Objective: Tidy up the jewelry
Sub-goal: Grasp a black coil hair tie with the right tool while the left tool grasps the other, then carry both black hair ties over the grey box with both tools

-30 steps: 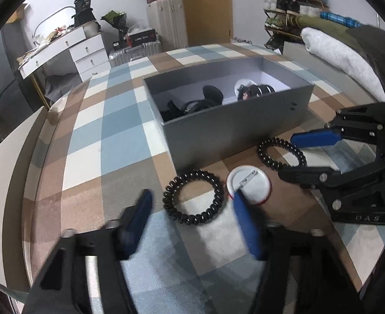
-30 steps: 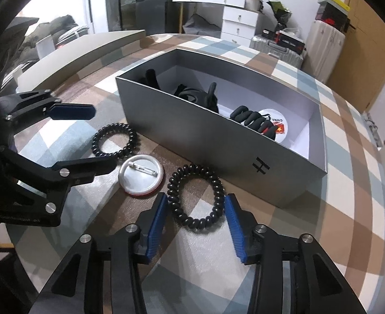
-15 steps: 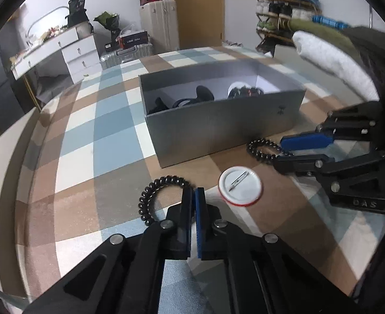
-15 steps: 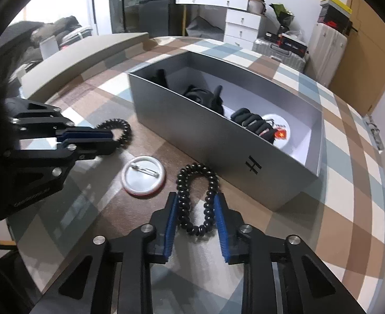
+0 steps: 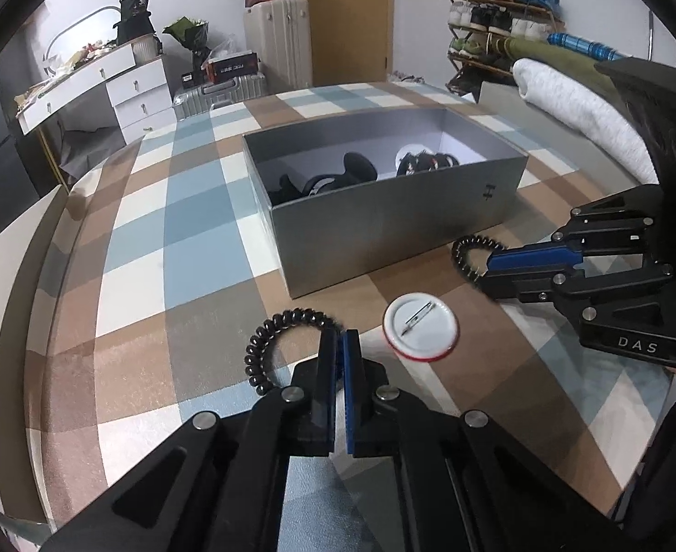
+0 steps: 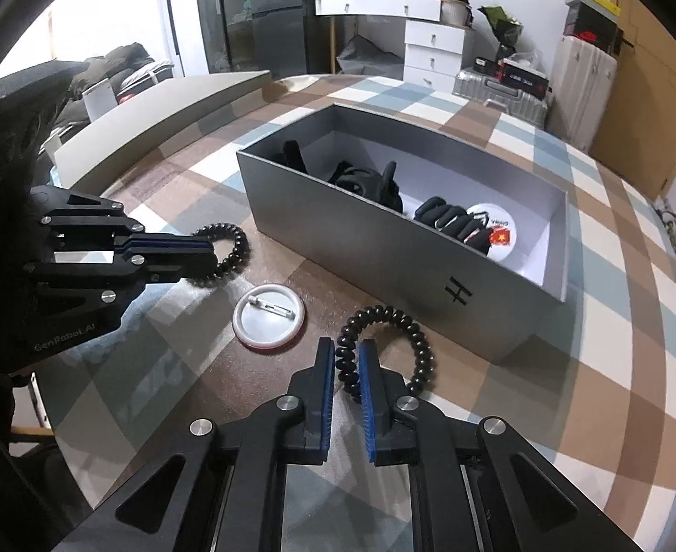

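Two black spiral-coil hair ties, springy plastic loops, are the pieces in hand, one in each gripper. The right gripper [image 6: 348, 359] has just been closing, and its blue-padded fingers [image 6: 366, 377] now pinch the near-left arc of the right-hand coil tie [image 6: 407, 336], which lies flat on the checked tabletop [image 6: 614, 322] just in front of the grey cardboard box [image 6: 384, 248]. The left gripper [image 5: 339, 345] is clenched, its pads almost meeting on the right end of the left-hand coil tie [image 5: 264, 345]; from the right wrist view that tie's free loop sticks out past the fingertips.

Between the two ties, untouched, lies a round white pin badge with a red rim [image 5: 421, 332], face down with its metal pin showing. Inside the box are several dark items and another printed badge [image 6: 499, 230]; what the dark items are I cannot tell for sure.

The coil ties look light and elastic: they will stretch and dangle when lifted and will not hold their shape, so a firm pinch across a single strand of coil, as both grips have, seems the sound hold. The smooth beads may slip sideways if the pads loosen. The badge is likely stiff, thin and flat to the cloth, so it would need taking by its edge, and the pin is a snag point.

Both ties seem ready to be lifted over the box's near wall.
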A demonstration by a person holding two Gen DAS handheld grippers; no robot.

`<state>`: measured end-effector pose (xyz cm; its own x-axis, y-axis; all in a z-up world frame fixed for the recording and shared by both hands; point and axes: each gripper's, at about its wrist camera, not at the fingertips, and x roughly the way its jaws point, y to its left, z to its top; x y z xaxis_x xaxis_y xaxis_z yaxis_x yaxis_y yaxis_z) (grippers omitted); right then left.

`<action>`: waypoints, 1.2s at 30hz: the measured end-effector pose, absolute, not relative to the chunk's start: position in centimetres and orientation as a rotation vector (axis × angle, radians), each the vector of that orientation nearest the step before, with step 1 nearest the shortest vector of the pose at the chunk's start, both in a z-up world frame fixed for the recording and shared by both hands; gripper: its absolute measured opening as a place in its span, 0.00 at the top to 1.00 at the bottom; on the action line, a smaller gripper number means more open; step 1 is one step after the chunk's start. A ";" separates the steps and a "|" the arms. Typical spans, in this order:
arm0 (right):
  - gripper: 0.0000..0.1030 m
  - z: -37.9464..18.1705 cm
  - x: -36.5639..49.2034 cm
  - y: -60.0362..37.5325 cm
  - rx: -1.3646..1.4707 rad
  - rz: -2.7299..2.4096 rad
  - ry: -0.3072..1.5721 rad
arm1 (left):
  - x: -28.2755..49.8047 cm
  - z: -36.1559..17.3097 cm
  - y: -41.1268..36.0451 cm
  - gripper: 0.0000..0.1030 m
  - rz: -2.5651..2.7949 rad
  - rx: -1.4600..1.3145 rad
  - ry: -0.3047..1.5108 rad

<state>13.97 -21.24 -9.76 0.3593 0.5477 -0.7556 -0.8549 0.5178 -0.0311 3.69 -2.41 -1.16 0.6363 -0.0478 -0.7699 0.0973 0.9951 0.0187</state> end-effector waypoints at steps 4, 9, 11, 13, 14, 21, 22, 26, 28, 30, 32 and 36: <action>0.88 -10.3 14.1 -20.9 -0.463 0.940 0.778 | 3.7 -1.3 -2.5 1.00 -0.075 0.074 0.882; 0.85 -10.7 14.1 -20.6 -0.461 0.928 0.781 | 3.8 -1.9 -2.3 0.68 -0.066 0.066 0.912; 0.86 -10.7 14.0 -20.6 -0.471 0.923 0.774 | 3.8 -2.0 -2.5 0.65 -0.064 0.074 0.912; 0.91 -10.7 13.9 -20.5 -0.469 0.927 0.777 | 3.7 -2.1 -2.7 0.65 -0.059 0.084 0.908; 0.91 -10.7 13.9 -20.5 -0.467 0.930 0.776 | 3.7 -2.1 -2.7 0.65 -0.057 0.084 0.910; 0.92 -9.2 13.9 -21.3 -0.414 0.958 0.750 | 3.4 -1.8 -4.0 0.96 -0.059 0.155 0.899; 0.92 -8.9 13.9 -21.5 -0.406 0.960 0.747 | 3.4 -1.7 -3.9 0.96 -0.059 0.145 0.899; 0.92 -7.9 13.8 -22.3 -0.369 0.973 0.721 | 3.1 -0.9 -3.7 0.96 -0.060 0.130 0.869; 0.92 -7.2 13.7 -22.7 -0.349 0.985 0.700 | 3.0 -0.4 -3.6 0.96 -0.066 0.114 0.851; 0.92 -6.8 13.6 -22.9 -0.335 0.993 0.689 | 2.9 0.2 -3.5 0.96 -0.071 0.101 0.829; 0.92 -6.4 13.5 -23.1 -0.331 0.991 0.679 | 2.7 0.8 -3.4 0.96 -0.074 0.093 0.807; 0.92 -5.9 13.4 -23.3 -0.310 0.999 0.668 | 2.4 1.7 -3.2 0.96 -0.084 0.068 0.768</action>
